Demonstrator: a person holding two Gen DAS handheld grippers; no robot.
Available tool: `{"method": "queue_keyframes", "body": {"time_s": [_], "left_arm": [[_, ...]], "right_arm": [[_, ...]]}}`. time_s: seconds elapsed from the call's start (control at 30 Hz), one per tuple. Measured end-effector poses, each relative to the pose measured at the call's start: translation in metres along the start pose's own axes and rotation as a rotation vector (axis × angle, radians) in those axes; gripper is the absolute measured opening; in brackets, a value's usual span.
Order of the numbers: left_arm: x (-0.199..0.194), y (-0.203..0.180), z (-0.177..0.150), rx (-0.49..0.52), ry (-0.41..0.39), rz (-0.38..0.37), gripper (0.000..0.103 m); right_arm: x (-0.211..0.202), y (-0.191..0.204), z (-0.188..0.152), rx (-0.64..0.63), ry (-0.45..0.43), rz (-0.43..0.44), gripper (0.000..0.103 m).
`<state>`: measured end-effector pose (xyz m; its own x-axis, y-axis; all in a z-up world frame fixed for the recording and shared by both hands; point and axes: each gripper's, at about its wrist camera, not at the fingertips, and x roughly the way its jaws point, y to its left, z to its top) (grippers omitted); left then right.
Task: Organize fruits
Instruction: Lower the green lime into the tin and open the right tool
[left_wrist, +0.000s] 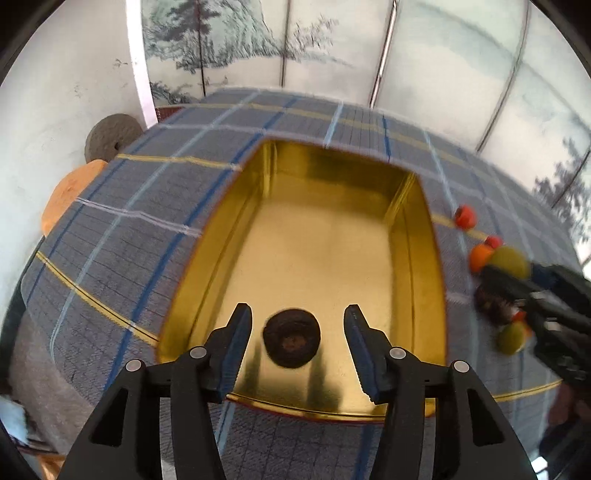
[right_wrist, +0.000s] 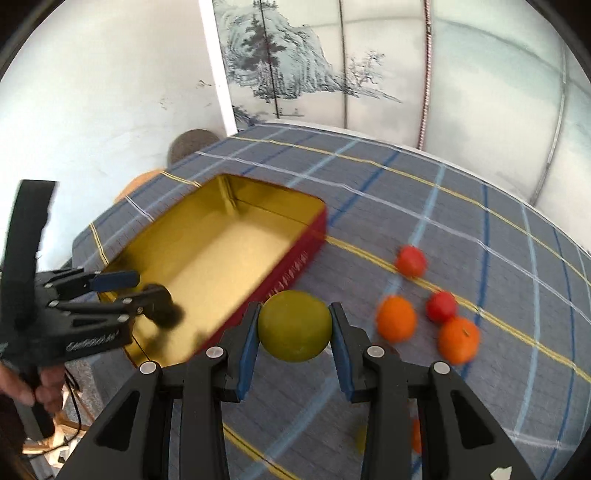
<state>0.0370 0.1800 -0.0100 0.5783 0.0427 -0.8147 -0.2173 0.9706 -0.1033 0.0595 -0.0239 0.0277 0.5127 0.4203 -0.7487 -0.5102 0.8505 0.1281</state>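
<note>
A gold-lined tin (left_wrist: 218, 236) with red outer walls (right_wrist: 303, 254) lies on the plaid cloth. A dark brown round fruit (left_wrist: 291, 338) rests on the tin's floor near its front edge. My left gripper (left_wrist: 297, 310) stands open around it, with a gap at each pad. In the right wrist view the left gripper (right_wrist: 110, 291) hovers over the tin's near corner. My right gripper (right_wrist: 294, 308) is shut on a green fruit (right_wrist: 293, 325), held just outside the tin's red wall. In the left wrist view it is the green ball (left_wrist: 511, 262) at the right.
Loose fruit lies on the cloth right of the tin: two red ones (right_wrist: 410, 261) (right_wrist: 441, 306) and two oranges (right_wrist: 396, 318) (right_wrist: 458, 339). Another dark fruit (left_wrist: 487, 301) and a green one (left_wrist: 511, 338) sit nearer. Left of the table are a stone disc (left_wrist: 110, 138) and an orange cushion (left_wrist: 70, 195).
</note>
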Motion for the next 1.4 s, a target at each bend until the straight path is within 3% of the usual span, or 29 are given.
{"method": "queue_keyframes", "body": {"time_s": [0.23,0.53,0.83,0.93,1.4], "left_arm": [[-0.033,0.033,0.003,-0.087,-0.084,0.051,0.063],[-0.036,0.065,-0.013,-0.161,-0.052,0.102,0.067],[-0.034,0.071,-0.021,-0.187,-0.024,0.107,0.068],[-0.035,0.07,-0.021,-0.193,-0.021,0.104,0.068],[-0.036,0.061,-0.02,-0.175,-0.018,0.101,0.069]], "right_arm": [[0.022,0.03,0.019,-0.05,0.017,0.065,0.034],[0.047,0.059,0.023,-0.118,0.056,0.103,0.034],[0.075,0.071,0.018,-0.175,0.122,0.086,0.035],[0.075,0.07,0.015,-0.201,0.121,0.05,0.035],[0.075,0.068,0.015,-0.207,0.121,0.047,0.037]]}}
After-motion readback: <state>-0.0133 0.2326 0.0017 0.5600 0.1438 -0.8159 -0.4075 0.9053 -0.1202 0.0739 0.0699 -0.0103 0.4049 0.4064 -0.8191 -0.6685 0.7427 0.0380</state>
